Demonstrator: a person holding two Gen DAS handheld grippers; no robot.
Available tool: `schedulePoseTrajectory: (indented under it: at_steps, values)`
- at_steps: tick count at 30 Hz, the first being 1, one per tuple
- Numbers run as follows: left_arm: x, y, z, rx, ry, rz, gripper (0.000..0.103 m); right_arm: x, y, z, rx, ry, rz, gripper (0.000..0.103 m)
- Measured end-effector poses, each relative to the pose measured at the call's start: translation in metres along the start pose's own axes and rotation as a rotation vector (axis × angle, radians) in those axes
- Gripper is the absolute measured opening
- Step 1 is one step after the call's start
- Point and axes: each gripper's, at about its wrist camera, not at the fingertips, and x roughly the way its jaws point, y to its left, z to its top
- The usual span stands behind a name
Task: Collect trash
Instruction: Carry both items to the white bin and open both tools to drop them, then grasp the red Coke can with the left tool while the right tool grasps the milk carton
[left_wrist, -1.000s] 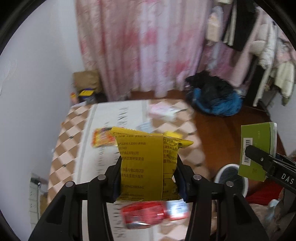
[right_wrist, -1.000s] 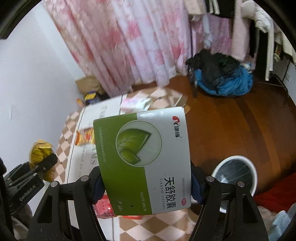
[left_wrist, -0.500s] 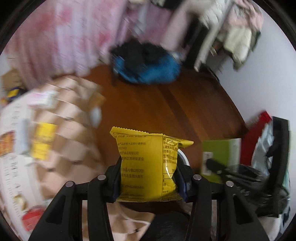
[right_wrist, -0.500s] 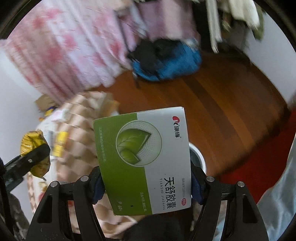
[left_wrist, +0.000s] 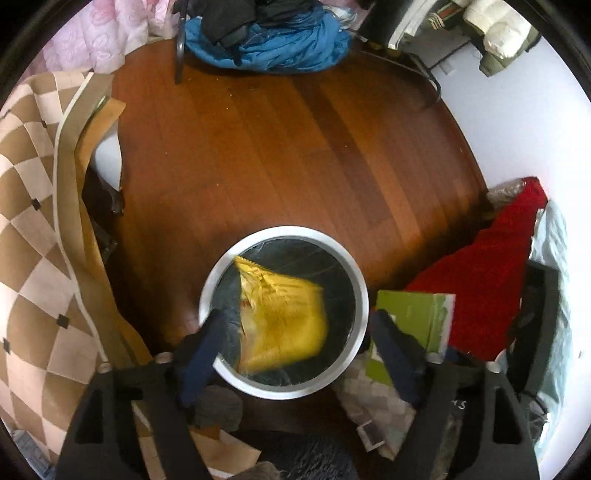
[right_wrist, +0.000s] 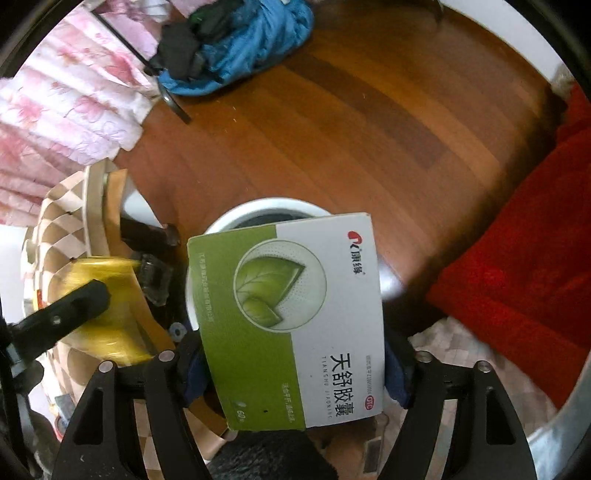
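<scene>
A round white-rimmed bin (left_wrist: 284, 233) with a dark liner stands on the wood floor right under both grippers. My left gripper (left_wrist: 299, 321) is open and its jaws are opening. The yellow snack packet (left_wrist: 284, 314) is blurred over the bin's mouth, clear of both pads. My right gripper (right_wrist: 293, 354) holds the green and white medicine box (right_wrist: 288, 314) upright above the bin rim (right_wrist: 258, 206). Its jaws are opening, but both pads still touch the box. The box (left_wrist: 413, 314) also shows beside the bin in the left wrist view.
A table with a brown checked cloth (left_wrist: 29, 221) stands close on the left. A red blanket (left_wrist: 491, 277) lies to the right. A heap of blue and black clothes (left_wrist: 273, 40) lies at the far side of the wooden floor (left_wrist: 280, 147).
Both grippers swung from the table over the floor and tipped down above the bin. The left jaws spread and let the yellow packet go. The box sits unchanged in the right gripper.
</scene>
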Motion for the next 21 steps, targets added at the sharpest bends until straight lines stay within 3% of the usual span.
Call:
schedulePoseTrajectory:
  at_steps: [3,4,5,11,15,21]
  values:
    - [-0.002,-0.002,0.000,0.012,-0.013,0.038,0.096,0.011,-0.013,0.002,0.028,0.027,0.015,0.087]
    - [-0.005,-0.002,-0.001,0.019,-0.023,0.056,0.096,0.013,-0.015,0.002,0.037,0.033,0.020,0.100]
    - [-0.009,-0.001,-0.007,0.030,-0.040,0.089,0.096,0.017,-0.015,0.005,0.042,0.035,0.024,0.103]
    - [-0.018,0.008,-0.024,0.055,-0.135,0.237,0.096,0.020,-0.012,-0.003,0.026,0.046,-0.094,0.103]
    - [-0.021,0.012,-0.037,0.064,-0.131,0.262,0.096,0.014,-0.005,-0.013,-0.017,0.044,-0.177,0.103]
    - [-0.038,0.011,-0.043,0.070,-0.145,0.271,0.096,-0.006,0.004,-0.027,-0.066,0.032,-0.214,0.103]
